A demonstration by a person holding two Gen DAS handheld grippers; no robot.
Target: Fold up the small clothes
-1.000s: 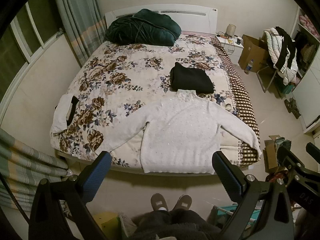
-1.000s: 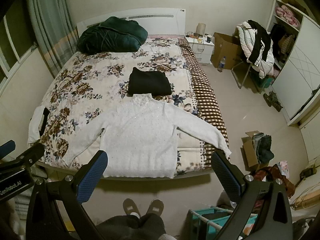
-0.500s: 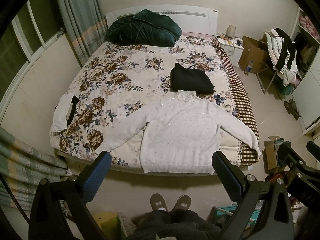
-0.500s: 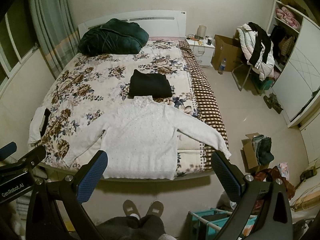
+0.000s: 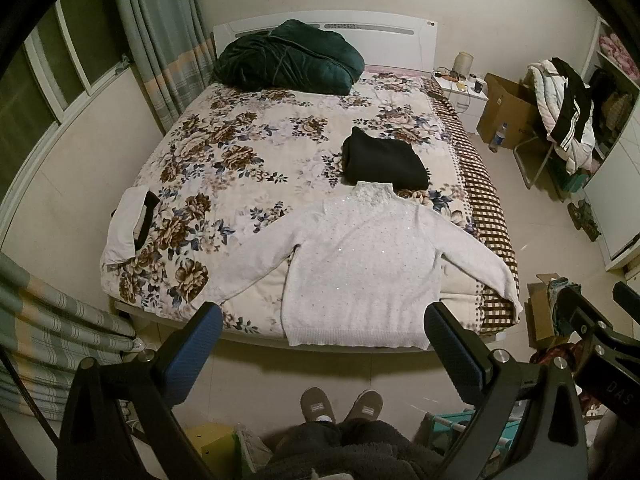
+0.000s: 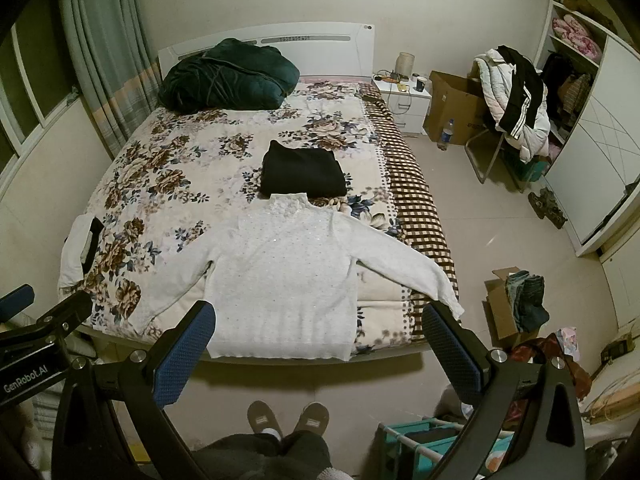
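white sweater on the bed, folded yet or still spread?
Spread. The white sweater lies flat on the bed, both sleeves stretched out to the sides, hem at the near edge. The black garment behind it is folded.

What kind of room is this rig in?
A home bedroom, most likely: a bed with a floral cover, a white nightstand beside it, and a wardrobe stuffed with clothes.

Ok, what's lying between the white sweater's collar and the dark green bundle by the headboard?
A folded black garment sits right above the white sweater collar; beyond it only bare floral bedspread up to the green bundle. Both wrist views show it.
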